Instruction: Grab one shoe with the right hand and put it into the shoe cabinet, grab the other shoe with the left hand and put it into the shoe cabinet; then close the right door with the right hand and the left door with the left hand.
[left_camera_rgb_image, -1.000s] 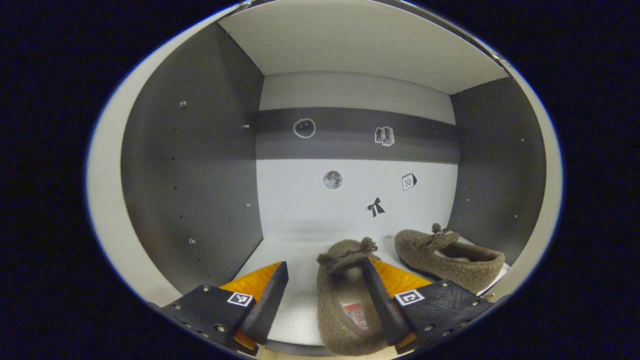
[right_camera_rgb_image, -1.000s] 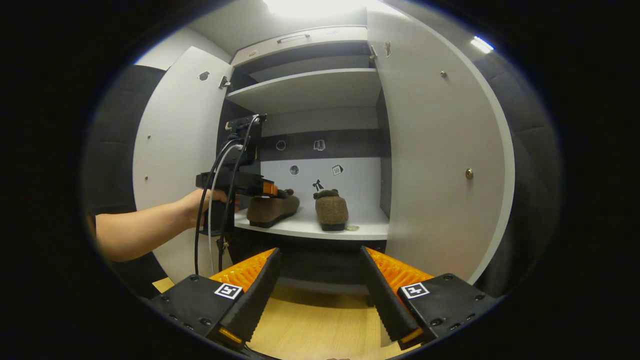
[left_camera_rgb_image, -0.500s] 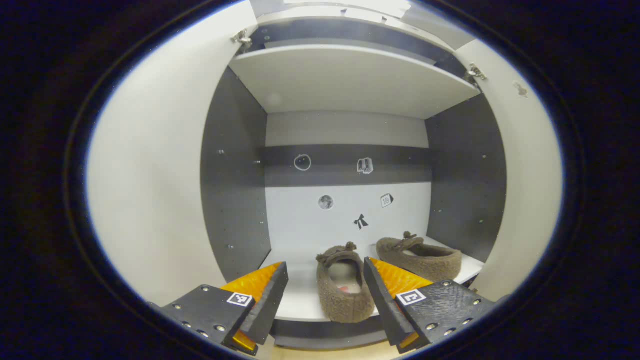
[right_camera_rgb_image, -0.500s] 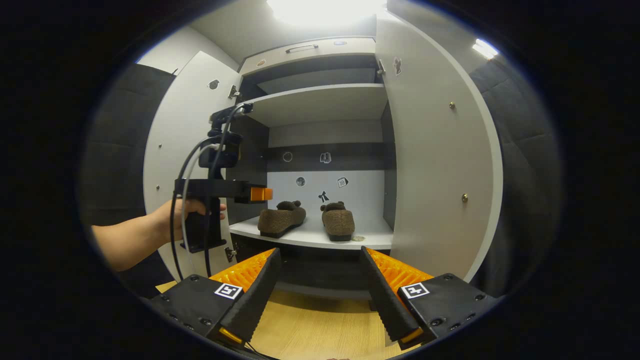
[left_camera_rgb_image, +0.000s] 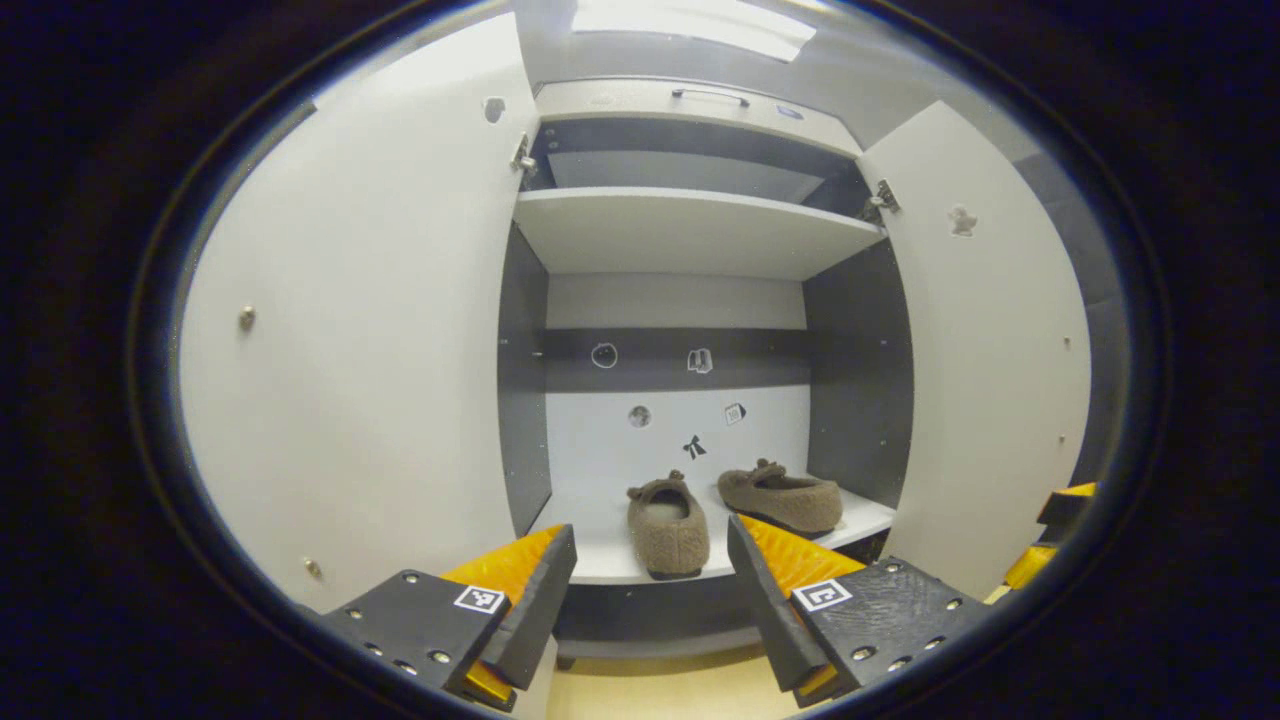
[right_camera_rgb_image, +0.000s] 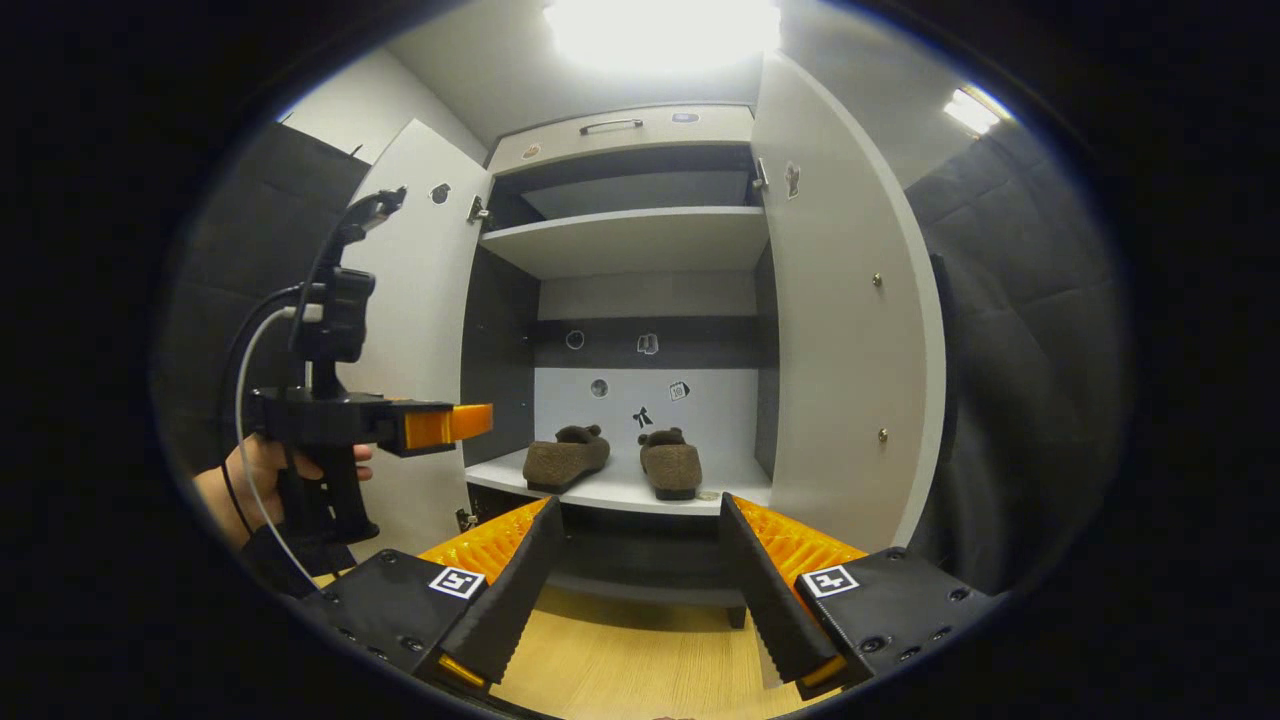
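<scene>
Both doors of the white shoe cabinet (left_camera_rgb_image: 690, 230) stand open. Left door (left_camera_rgb_image: 360, 330) swung out wide; right door (left_camera_rgb_image: 985, 350) likewise, seen in the left gripper view.

Two fuzzy brown slippers sit side by side on the lower white shelf (left_camera_rgb_image: 600, 555) of the cabinet, apart from each other and not touching. In the left gripper view, the left slipper (left_camera_rgb_image: 667, 512) points its toe to the back wall with its heel near the shelf's front edge. The right slipper (left_camera_rgb_image: 782, 497) lies turned at an angle, just beside the dark grey right side panel (left_camera_rgb_image: 855, 370). In the right gripper view the same pair shows on that shelf: left slipper (right_camera_rgb_image: 565, 458), right slipper (right_camera_rgb_image: 671, 464).

Small stickers (left_camera_rgb_image: 640, 416) are on the cabinet's back wall above the slippers. The upper white shelf (left_camera_rgb_image: 690, 225) carries nothing visible.

Left tongs (left_camera_rgb_image: 650, 590): spread wide, nothing between the fingers, held in front of the cabinet, clear of the shelf. In the right gripper view they appear off to the left (right_camera_rgb_image: 470, 422), held by a hand (right_camera_rgb_image: 250, 475), with a cable looping from the body, in front of the left door (right_camera_rgb_image: 420, 330).

Right tongs (right_camera_rgb_image: 635, 585): spread wide, empty, over the light wooden floor (right_camera_rgb_image: 620, 660) before the cabinet, facing the right door (right_camera_rgb_image: 850, 330).
</scene>
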